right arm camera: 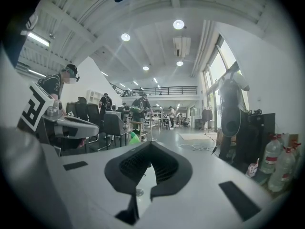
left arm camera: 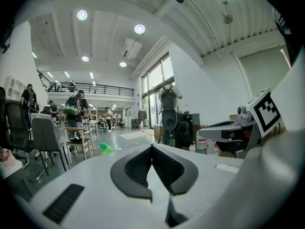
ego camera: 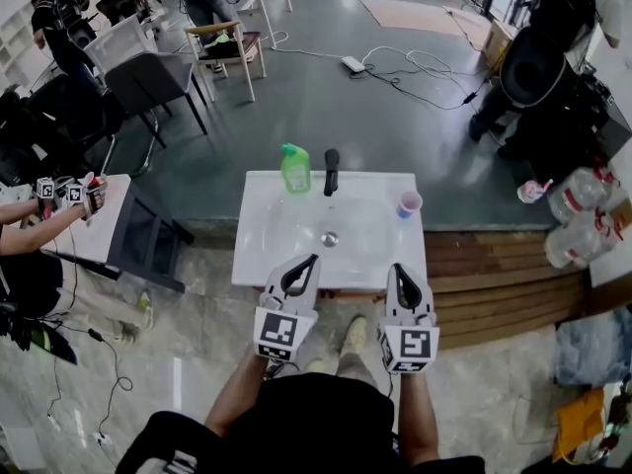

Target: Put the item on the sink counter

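Left gripper (ego camera: pixel 308 265) and right gripper (ego camera: pixel 400 273), fingers pressed together (no item held), could topple the green bottle (ego camera: pixel 294 170) reaching in.

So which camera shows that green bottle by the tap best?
The head view: the green bottle stands whole on the sink counter. Both gripper views catch only a sliver of its green top.

Glossy white sink (ego camera: pixel 259 257), green plastic bottle (ego camera: pixel 295 170)

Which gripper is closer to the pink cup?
Right. The right gripper is straight in front of the pink cup; the left gripper is farther over, in front of the green bottle.
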{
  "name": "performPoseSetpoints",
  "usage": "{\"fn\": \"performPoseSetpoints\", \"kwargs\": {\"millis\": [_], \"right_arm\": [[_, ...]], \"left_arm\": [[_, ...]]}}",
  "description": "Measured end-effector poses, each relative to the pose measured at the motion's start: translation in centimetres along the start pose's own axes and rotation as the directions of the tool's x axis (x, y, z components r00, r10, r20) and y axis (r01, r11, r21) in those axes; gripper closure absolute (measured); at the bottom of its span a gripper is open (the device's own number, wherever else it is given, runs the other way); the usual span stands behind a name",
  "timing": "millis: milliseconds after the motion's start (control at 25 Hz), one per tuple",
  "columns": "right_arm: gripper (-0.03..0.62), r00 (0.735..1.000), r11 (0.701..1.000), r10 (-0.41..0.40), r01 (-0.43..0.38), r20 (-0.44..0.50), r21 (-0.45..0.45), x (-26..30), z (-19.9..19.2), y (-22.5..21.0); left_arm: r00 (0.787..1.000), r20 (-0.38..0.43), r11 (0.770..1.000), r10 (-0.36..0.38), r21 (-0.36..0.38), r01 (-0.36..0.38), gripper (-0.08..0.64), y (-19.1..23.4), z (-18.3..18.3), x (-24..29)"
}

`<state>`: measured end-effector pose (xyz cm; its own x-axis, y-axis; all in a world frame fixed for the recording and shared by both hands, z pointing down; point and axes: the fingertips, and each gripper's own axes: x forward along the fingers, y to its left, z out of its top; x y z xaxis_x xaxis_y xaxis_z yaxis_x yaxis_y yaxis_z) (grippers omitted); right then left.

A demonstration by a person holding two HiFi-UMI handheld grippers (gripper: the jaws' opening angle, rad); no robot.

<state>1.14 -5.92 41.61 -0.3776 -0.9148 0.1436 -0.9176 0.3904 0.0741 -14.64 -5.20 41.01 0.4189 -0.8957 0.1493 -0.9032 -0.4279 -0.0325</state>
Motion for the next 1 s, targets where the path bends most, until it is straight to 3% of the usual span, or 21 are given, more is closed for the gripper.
{"fn": "performPoseSetpoints", "kwargs": {"millis": [1000], "right_arm": [[0.594, 1.0, 1.0, 0.007, -0.007, -0.012, 0.004, -0.49, -0.19, -0.06]], "left_arm": [[1.0, 0.011, 1.0, -0.003, 0.017, 0.003, 0.557, -0.45, 0.79, -0.21]]}}
